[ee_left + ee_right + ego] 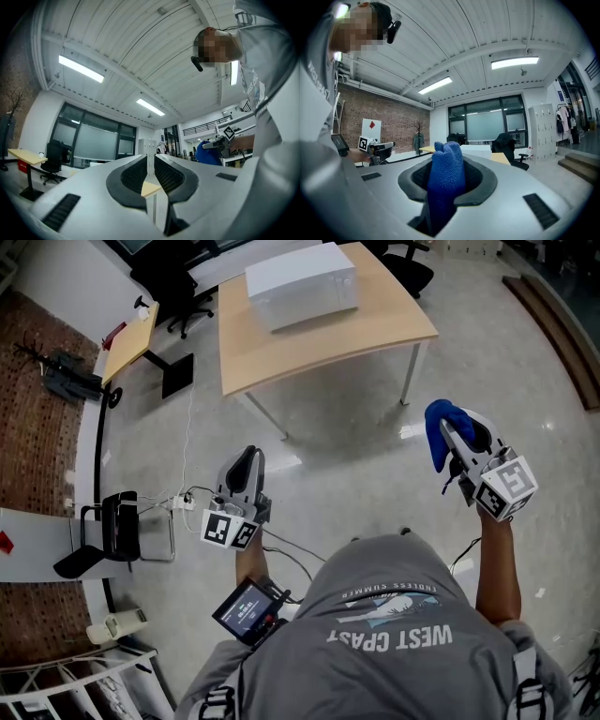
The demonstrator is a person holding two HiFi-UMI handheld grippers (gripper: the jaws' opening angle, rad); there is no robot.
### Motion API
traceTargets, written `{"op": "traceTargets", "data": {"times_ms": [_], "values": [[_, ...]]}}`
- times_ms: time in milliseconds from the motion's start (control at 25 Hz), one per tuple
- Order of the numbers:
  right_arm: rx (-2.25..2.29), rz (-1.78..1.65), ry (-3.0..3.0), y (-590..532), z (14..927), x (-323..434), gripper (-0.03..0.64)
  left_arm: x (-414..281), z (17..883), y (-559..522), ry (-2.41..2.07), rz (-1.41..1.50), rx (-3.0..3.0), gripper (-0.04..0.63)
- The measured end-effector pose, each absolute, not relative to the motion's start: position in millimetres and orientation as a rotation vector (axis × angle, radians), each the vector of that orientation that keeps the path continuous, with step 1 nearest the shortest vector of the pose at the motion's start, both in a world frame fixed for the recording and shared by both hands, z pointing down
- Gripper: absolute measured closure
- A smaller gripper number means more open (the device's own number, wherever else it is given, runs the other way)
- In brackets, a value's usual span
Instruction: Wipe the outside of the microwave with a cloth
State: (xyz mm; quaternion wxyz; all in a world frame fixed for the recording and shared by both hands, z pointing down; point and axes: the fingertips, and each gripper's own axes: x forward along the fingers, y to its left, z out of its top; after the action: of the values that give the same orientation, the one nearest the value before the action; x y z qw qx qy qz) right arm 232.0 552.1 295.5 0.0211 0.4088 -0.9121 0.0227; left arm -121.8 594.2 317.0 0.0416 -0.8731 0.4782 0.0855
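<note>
Up-frame in the head view, the microwave [302, 284] sat on a wooden table [375, 324], well apart from both tools, with open floor between. Its long axis ran roughly across the frame, slightly skewed. The left gripper [246, 463] was held low left. The right gripper [454, 430] was out to the right, clamped on a blue cloth [437, 432]. The microwave lined up closer to the left gripper, but the cloth was in the right one. My read: wiping hadn't started, and the next move needs a walk forward, with the right hand going ahead and leftward.

Left gripper view: the left gripper [151, 173] had its jaws drawn almost together, with only a slit between and nothing in it. A tan table corner [151, 189] showed through the gap. The right gripper [219, 143] and cloth [208, 153] showed off to the right. I couldn't make out the microwave for certain here.

Right gripper view: the right gripper [449, 176] was closed on the cloth [446, 171], which stood bunched upright above the jaws. A white box [477, 151], probably the microwave, sat far off just right of the cloth's top, on the table [502, 158]. So it was nearly dead ahead of this tool. The left gripper [382, 148] was off to the left.
</note>
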Motion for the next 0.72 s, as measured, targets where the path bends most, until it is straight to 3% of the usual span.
{"op": "traceTargets", "data": {"times_ms": [720], "values": [[1.265, 0.113, -2.812, 458, 310, 194, 0.512, -157, 333, 508, 1.479, 0.245, -2.699, 0.532]]}}
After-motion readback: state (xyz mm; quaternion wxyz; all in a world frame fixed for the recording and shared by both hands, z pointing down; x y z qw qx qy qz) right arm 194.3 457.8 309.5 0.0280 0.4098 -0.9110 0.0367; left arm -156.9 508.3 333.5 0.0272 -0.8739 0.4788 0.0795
